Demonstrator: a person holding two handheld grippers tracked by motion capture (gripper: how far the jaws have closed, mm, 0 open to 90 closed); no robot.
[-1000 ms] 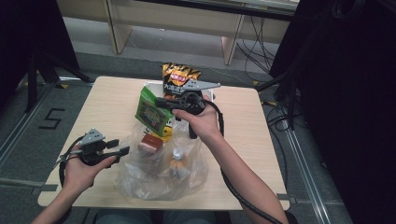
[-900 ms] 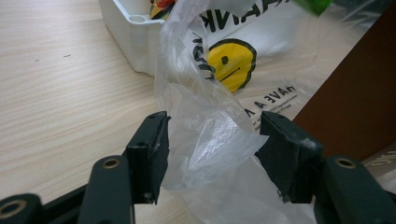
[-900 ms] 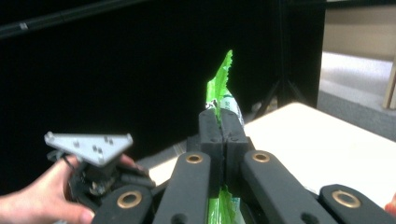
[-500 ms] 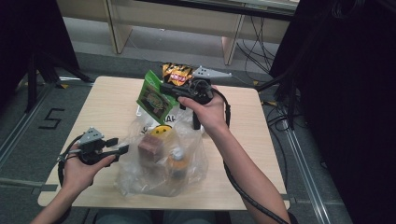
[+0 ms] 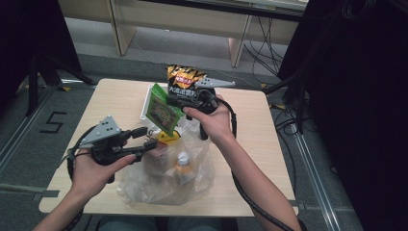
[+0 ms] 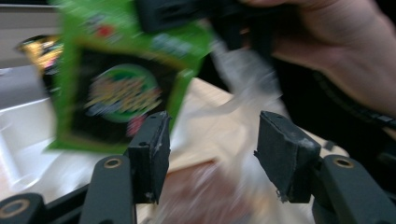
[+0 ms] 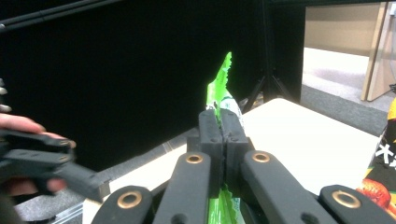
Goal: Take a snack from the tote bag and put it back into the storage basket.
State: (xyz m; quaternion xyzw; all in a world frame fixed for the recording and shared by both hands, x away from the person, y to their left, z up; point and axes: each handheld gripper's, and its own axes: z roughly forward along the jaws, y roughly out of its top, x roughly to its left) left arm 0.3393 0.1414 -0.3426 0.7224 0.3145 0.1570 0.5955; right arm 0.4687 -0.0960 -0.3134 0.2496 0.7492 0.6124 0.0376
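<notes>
The right gripper point(image 5: 179, 100), at the upper middle of the high view, has its fingers pressed flat together on the top edge of a green snack packet point(image 5: 163, 110), which hangs in the air above the mouth of a clear plastic bag point(image 5: 166, 180) lying on the tabletop point(image 5: 250, 159). In the right gripper view the green foil point(image 7: 223, 79) rises out from between the closed fingers, crimped edge on top. The left gripper point(image 5: 144, 138), at the lower left of the high view, has its fingers standing partly open with nothing between them, close to the bag's rim; in the left gripper view the packet point(image 6: 116, 88) hangs blurred just beyond the open fingers point(image 6: 152, 149).

The packet looks light, thin-walled and puffed with air: it should swing and twist from a one-edge pinch, and the glossy film could slip if the hold loosens. The flat sealed seam at the top is the sound place to hold; squeezing the belly risks crushing what is inside. The bag is limp and slippery, already holding a bottle point(image 5: 183, 161) and other goods, so its rim needs holding wide. A black-and-orange crisp packet point(image 5: 185, 76) stands behind, at the far side of the tabletop.
</notes>
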